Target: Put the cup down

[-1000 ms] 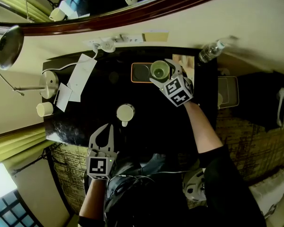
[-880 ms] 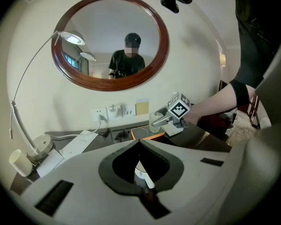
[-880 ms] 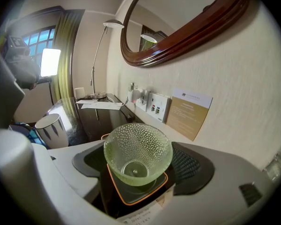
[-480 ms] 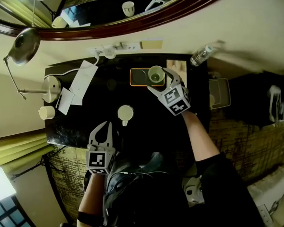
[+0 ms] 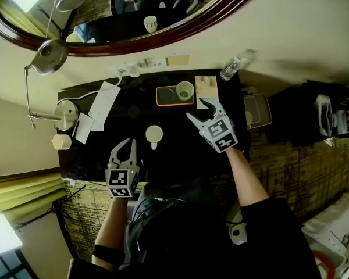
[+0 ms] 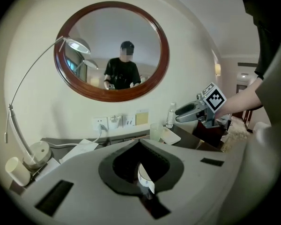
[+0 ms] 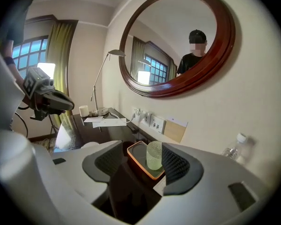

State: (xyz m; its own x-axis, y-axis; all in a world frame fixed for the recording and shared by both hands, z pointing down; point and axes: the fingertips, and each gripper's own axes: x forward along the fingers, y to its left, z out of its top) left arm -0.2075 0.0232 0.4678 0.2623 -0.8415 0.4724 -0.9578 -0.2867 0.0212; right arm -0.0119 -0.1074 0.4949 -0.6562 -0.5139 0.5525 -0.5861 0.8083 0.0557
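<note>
A pale green glass cup (image 5: 185, 90) stands upright on an orange-rimmed tray (image 5: 166, 96) at the back of the black desk (image 5: 174, 153). My right gripper (image 5: 196, 109) hovers just short of it, open and empty. Its jaws have just been closing with nothing between them. In the right gripper view the cup (image 7: 154, 155) stands on the tray (image 7: 136, 159) beyond the jaws of the right gripper (image 7: 140, 170). My left gripper (image 5: 125, 144) is shut and empty at the desk's near edge. In its own view the left gripper (image 6: 140, 146) points toward a white cup (image 6: 145, 178).
A white cup (image 5: 154, 134) sits mid-desk. Papers (image 5: 102, 100), a lamp base (image 5: 64, 110) and a small paper cup (image 5: 61, 141) lie at the left. A water bottle (image 5: 232, 67) and a notepad (image 5: 207, 86) are at the back right. A round mirror (image 5: 134, 10) hangs above the wall sockets.
My right gripper has let go of the green cup and drawn back toward me and upward, its jaws narrower. The cup stays on the tray. The left gripper has barely shifted.
</note>
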